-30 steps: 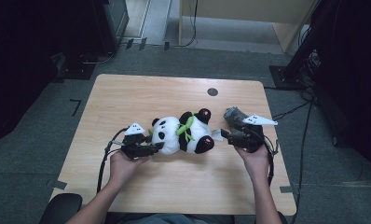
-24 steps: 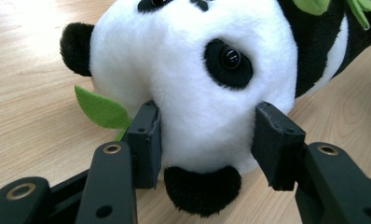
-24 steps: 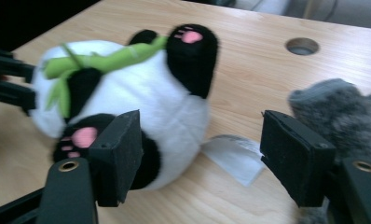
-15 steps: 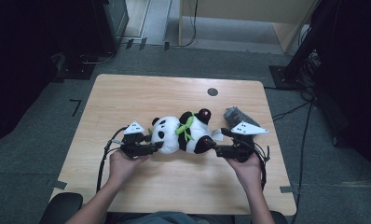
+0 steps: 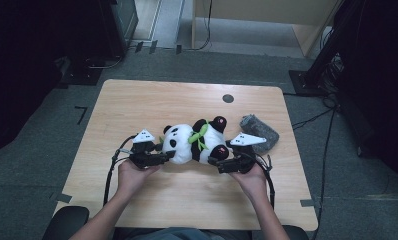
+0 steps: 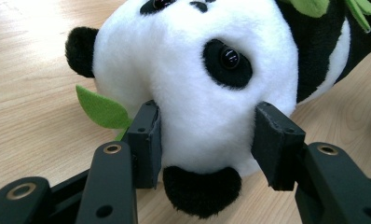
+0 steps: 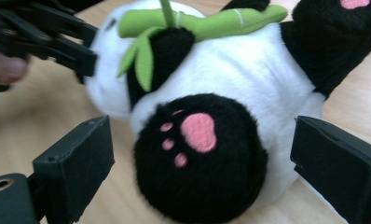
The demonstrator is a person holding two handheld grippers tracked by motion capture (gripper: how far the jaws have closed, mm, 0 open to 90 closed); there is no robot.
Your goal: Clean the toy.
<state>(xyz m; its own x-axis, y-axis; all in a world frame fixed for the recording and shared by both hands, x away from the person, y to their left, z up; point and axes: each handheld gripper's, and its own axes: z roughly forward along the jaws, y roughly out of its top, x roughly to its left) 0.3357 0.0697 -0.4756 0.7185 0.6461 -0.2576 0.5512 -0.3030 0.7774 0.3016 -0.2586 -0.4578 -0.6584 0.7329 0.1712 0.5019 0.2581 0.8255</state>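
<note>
Our left gripper (image 6: 202, 140) pinches the toy panda (image 5: 194, 142) by its head. Our right gripper (image 7: 202, 172) has just been opening, jaws spread around a black foot, not touching. Panda lies mid-table (image 5: 137, 105); grey bundle (image 5: 259, 131) beyond.

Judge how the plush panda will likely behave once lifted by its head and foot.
The panda looks soft: the left gripper dents its furry head, so it probably sags between grips. It seems light for its bulk. The right gripper, jaws just opened, straddles the round black foot, which may squash and slip.
</note>
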